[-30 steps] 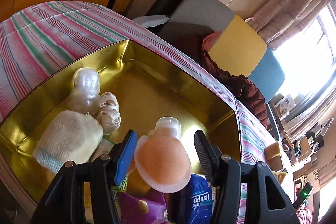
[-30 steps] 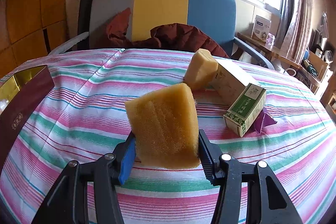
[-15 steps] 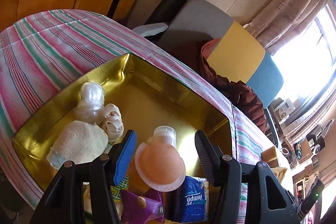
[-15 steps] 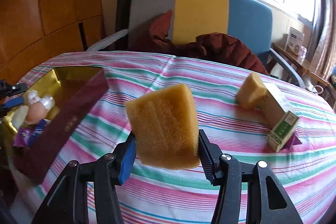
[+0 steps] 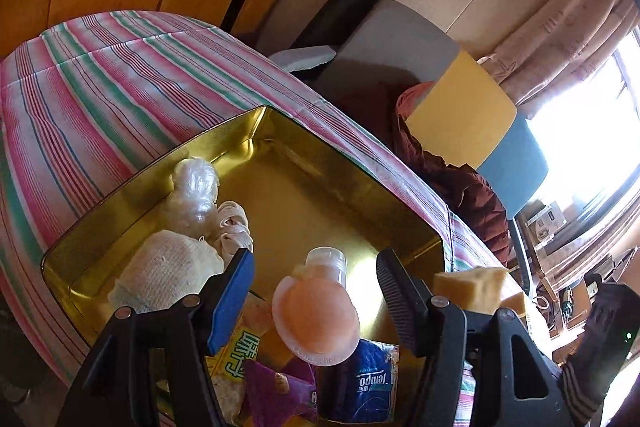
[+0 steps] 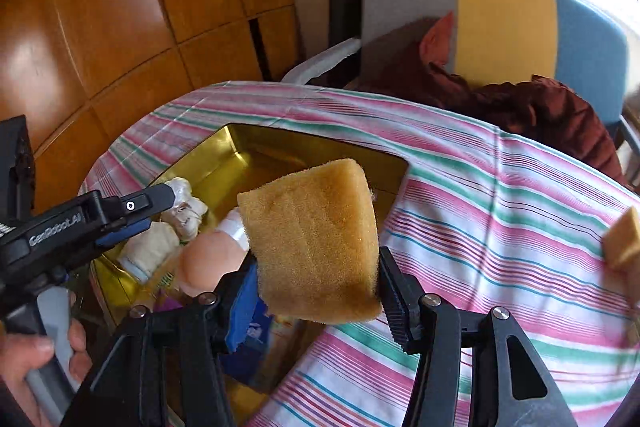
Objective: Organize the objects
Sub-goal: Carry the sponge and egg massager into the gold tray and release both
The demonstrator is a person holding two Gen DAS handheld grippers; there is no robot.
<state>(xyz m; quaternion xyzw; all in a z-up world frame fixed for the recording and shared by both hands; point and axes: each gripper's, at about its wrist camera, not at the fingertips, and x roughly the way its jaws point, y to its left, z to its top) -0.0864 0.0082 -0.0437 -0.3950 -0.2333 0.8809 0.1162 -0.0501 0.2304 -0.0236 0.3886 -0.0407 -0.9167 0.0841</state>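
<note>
The gold tin (image 5: pixel 320 155) stands on the striped tablecloth and holds a peach bottle (image 5: pixel 316 315) with a clear cap, a white cloth bundle (image 5: pixel 168 275), a plastic-wrapped lump (image 5: pixel 196 187) and some packets. My left gripper (image 5: pixel 314 259) hangs over the tin with its jaws opening. The bottle lies between them, and neither pad touches it. My right gripper (image 6: pixel 316 259) is shut on a yellow sponge (image 6: pixel 316 239), held just above the tin's right rim (image 6: pixel 384 163). In the right wrist view the left gripper (image 6: pixel 132 215) sits at the left, with the bottle (image 6: pixel 208 259) beside it.
A second yellow sponge (image 6: pixel 622 239) lies on the cloth at the right edge. A blue tissue pack (image 5: pixel 372 383) and a purple packet (image 5: pixel 280 387) fill the tin's near end. Behind the table is a chair (image 6: pixel 504 19) with a dark red garment. A hand (image 6: pixel 24 359) grips the left handle.
My right gripper has swung left with the sponge, from the open cloth to above the tin. The left jaws have widened away from the bottle.
</note>
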